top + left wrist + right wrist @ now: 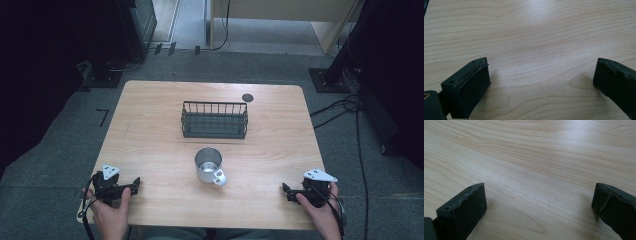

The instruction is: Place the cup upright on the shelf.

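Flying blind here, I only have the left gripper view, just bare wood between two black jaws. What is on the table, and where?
Observer: A metal mug stands upright near the table's middle, ahead and to the right of the left gripper.
Operator: Which way is its handle?
Observer: Toward the person's edge, angled a little right.
Operator: Anything behind it?
Observer: A dark wire basket, apart from the mug.
Operator: And the other gripper?
Observer: The right gripper is open near the front right corner, holding nothing.
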{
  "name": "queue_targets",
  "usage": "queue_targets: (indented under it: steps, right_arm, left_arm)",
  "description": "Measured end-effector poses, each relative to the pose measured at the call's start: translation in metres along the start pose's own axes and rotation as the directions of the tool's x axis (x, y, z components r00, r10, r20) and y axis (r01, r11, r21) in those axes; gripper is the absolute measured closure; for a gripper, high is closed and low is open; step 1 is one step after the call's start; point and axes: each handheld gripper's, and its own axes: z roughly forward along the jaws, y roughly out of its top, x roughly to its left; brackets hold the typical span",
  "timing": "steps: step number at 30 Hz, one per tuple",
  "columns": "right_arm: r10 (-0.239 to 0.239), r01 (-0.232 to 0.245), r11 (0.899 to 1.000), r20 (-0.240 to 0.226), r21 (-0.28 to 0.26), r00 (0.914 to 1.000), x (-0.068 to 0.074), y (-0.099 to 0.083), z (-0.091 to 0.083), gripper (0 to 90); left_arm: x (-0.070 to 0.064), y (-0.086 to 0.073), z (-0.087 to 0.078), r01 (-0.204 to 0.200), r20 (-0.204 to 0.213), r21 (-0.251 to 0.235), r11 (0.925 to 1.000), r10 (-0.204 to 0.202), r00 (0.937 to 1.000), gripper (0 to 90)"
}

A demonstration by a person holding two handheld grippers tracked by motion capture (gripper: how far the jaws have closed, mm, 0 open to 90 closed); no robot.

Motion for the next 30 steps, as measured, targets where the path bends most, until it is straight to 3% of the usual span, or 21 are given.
queue_targets:
  steps: [5,12,30]
  right_arm:
    - [0.020,-0.020,1.000,0.016,-0.002,0.9997,0.002,0.001,0.001,0.0]
    - [0.048,-0.048,0.999,-0.018,-0.002,0.9987,0.012,0.010,-0.005,0.0]
    - [-0.001,-0.006,0.997,-0.106,-0.071,0.9944,0.064,0.042,-0.021,0.0]
  left_arm:
    - [0.000,0.000,0.000,0.002,-0.002,-0.001,1.0000,-0.002,1.0000,0.9]
    - [0.000,0.000,0.000,0.003,-0.002,-0.001,1.0000,-0.003,1.0000,0.9]
    - [0.000,0.000,0.000,0.003,-0.002,-0.001,1.0000,-0.003,1.0000,0.9]
